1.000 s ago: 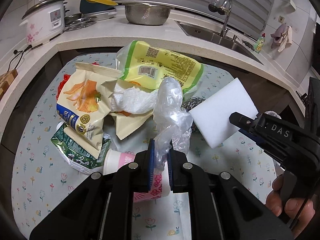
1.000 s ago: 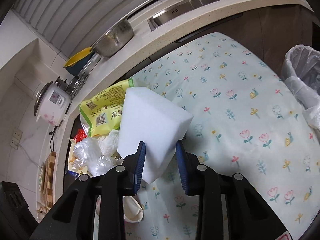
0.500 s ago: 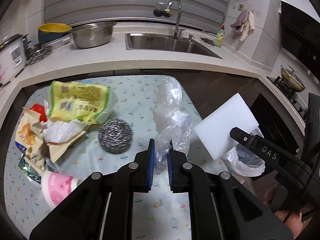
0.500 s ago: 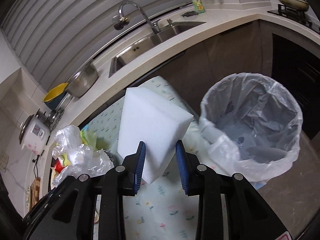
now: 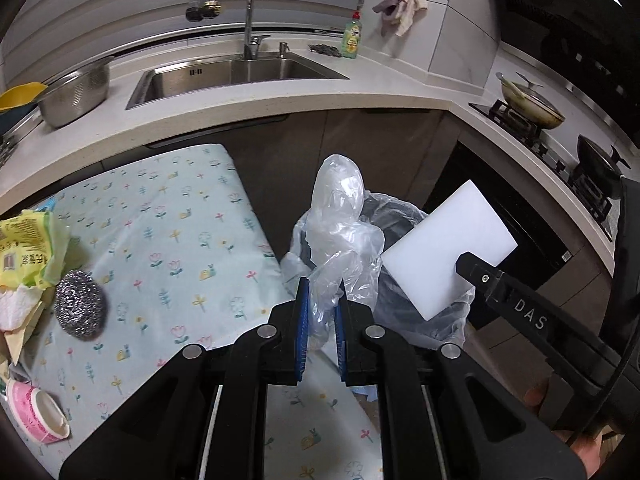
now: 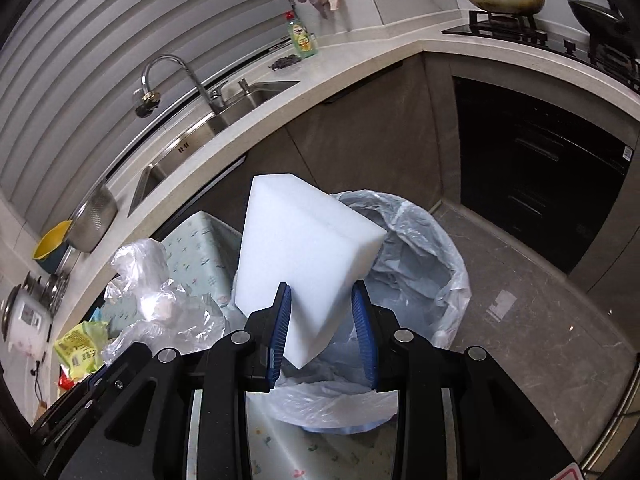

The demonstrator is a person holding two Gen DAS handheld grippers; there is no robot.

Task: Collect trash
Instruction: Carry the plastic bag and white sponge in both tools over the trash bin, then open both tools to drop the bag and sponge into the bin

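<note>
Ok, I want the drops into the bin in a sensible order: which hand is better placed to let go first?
Probably the right. Its gripper holds the white sponge over the bin's opening. The left gripper's plastic bag hangs nearer the bin's rim, by the table edge.

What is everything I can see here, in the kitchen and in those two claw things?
clear plastic bag: one, see-through, pinched in left gripper
foam block: one, white, clamped in right gripper above bin
trash bin: one, lined with pale plastic, on floor beside table
table: one, floral cloth
steel scourer: one, silver, on table
snack packet: one, yellow-green, table's left edge
paper cup: one, pink, lying on table
sink: one, steel, in counter
left gripper: black, blue pads
right gripper: black, blue pads
</note>
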